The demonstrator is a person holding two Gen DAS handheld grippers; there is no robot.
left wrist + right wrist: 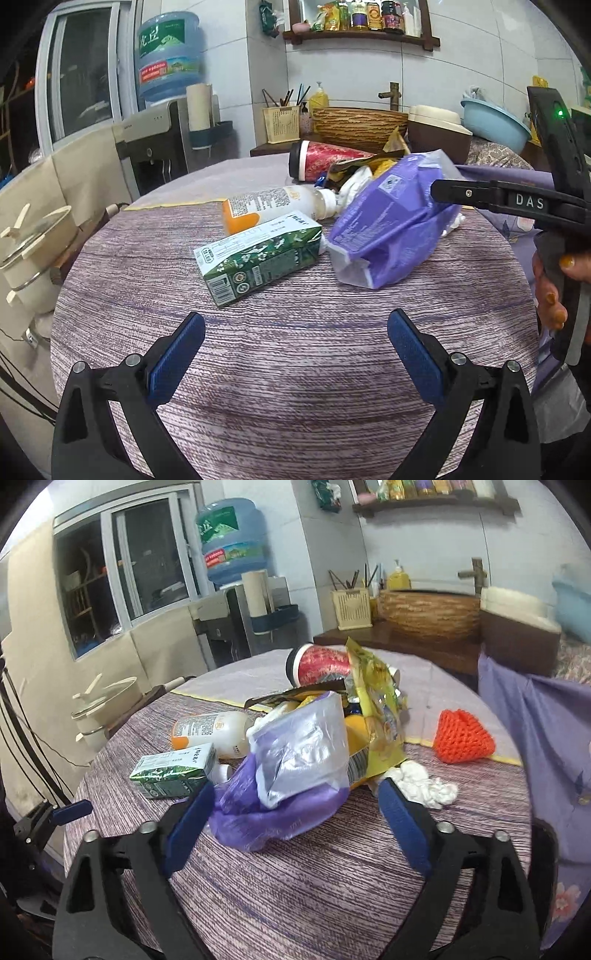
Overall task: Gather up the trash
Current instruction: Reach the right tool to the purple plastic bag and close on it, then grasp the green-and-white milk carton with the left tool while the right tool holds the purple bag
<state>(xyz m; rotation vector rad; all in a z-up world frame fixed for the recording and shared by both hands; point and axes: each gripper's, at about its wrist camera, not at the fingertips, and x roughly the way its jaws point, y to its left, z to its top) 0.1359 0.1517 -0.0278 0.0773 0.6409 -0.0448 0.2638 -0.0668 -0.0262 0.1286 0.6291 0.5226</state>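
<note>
Approaching the purple bag (pixel 280 797) near the table (pixel 295 369) centre, the right gripper (pixel 295 805) straddles it with jaws spread, ready to close, while the left gripper (pixel 295 332) waits open before the green carton (pixel 258 258).

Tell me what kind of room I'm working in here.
Most likely a home kitchen or dining corner: a water dispenser by the window, a shelf of sauce bottles, and a basin with a faucet behind the trash-strewn round table.
</note>
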